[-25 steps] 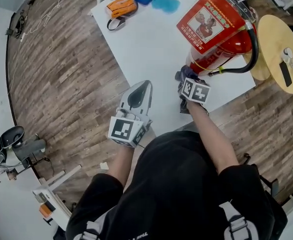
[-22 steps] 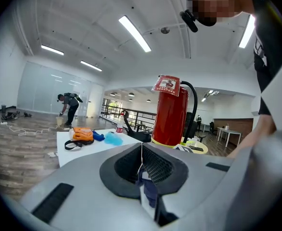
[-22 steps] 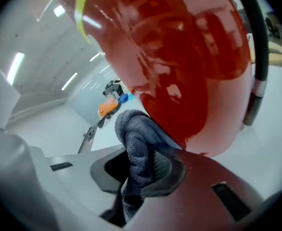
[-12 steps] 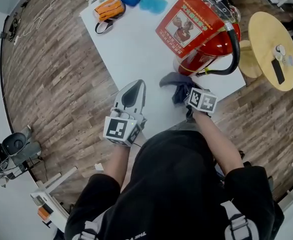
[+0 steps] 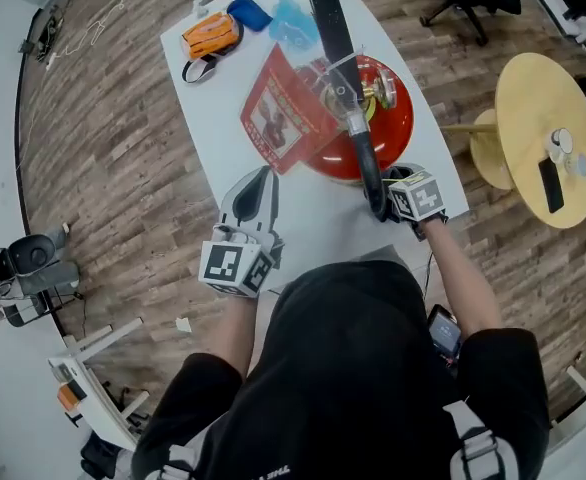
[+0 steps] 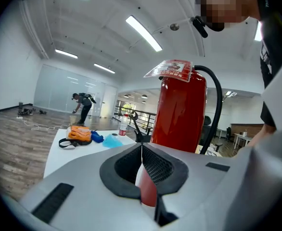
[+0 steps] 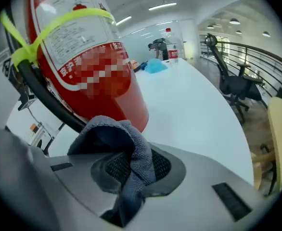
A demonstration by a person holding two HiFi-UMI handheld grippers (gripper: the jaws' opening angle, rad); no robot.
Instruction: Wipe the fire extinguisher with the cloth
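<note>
A red fire extinguisher (image 5: pixel 358 118) stands upright on the white table (image 5: pixel 223 98), seen from above, with a black hose (image 5: pixel 335 38) and a red tag (image 5: pixel 276 118). My right gripper (image 5: pixel 391 196) is at its near right side, shut on a grey-blue cloth (image 7: pixel 129 150) that bunches between the jaws just short of the red body (image 7: pixel 83 66) and hose (image 7: pixel 49 100). A yellow band (image 7: pixel 59 25) rings the cylinder. My left gripper (image 5: pixel 261 180) is shut on nothing and points at the extinguisher (image 6: pixel 179 114) from the near left, a short way off.
An orange pouch (image 5: pixel 211 36), a dark blue item (image 5: pixel 248 13) and a light blue item (image 5: pixel 291 18) lie at the table's far end. A round wooden side table (image 5: pixel 548 133) stands to the right. Camera gear (image 5: pixel 23 268) sits on the floor at left.
My right gripper carried the cloth from the near left of the extinguisher's base round to its near right side. The left gripper moved closer to the extinguisher.
</note>
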